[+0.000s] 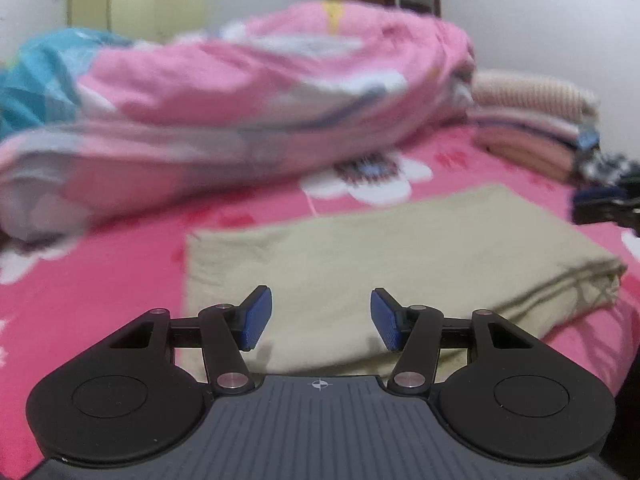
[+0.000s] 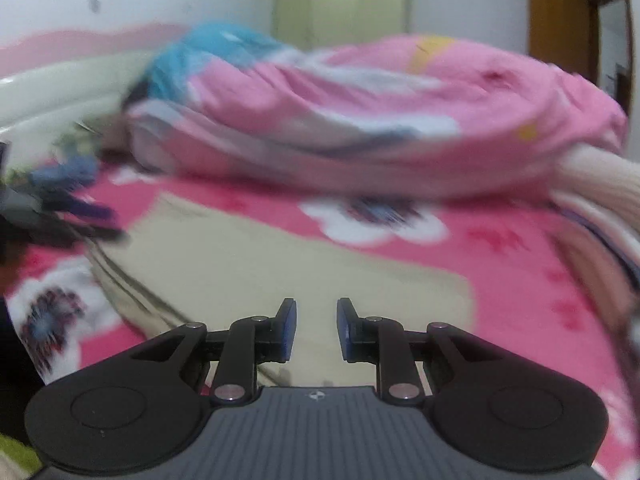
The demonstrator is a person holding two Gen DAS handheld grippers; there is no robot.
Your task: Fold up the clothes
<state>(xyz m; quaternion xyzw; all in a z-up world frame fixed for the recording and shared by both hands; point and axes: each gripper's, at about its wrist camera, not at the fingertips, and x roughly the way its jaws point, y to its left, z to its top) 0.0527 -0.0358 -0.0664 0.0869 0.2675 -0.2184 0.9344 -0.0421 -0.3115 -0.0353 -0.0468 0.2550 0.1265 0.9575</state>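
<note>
A beige garment (image 1: pixel 400 248) lies folded into a flat rectangle on the pink flowered bedsheet (image 1: pixel 100 300). Its layered folded edge shows at the right in the left wrist view. My left gripper (image 1: pixel 320 316) hovers over the garment's near edge, open, with only cloth showing behind the gap between its blue pads. In the right wrist view the same garment (image 2: pixel 248 264) lies ahead and to the left. My right gripper (image 2: pixel 316 328) is over its near end with a narrow gap between the pads and nothing in it.
A big pink quilt (image 1: pixel 260 92) is heaped across the back of the bed. A stack of folded clothes (image 1: pixel 532 128) sits at the right. A dark blurred shape (image 2: pixel 60 216) lies at the garment's far left end. A wardrobe (image 2: pixel 340 4) and a door stand behind.
</note>
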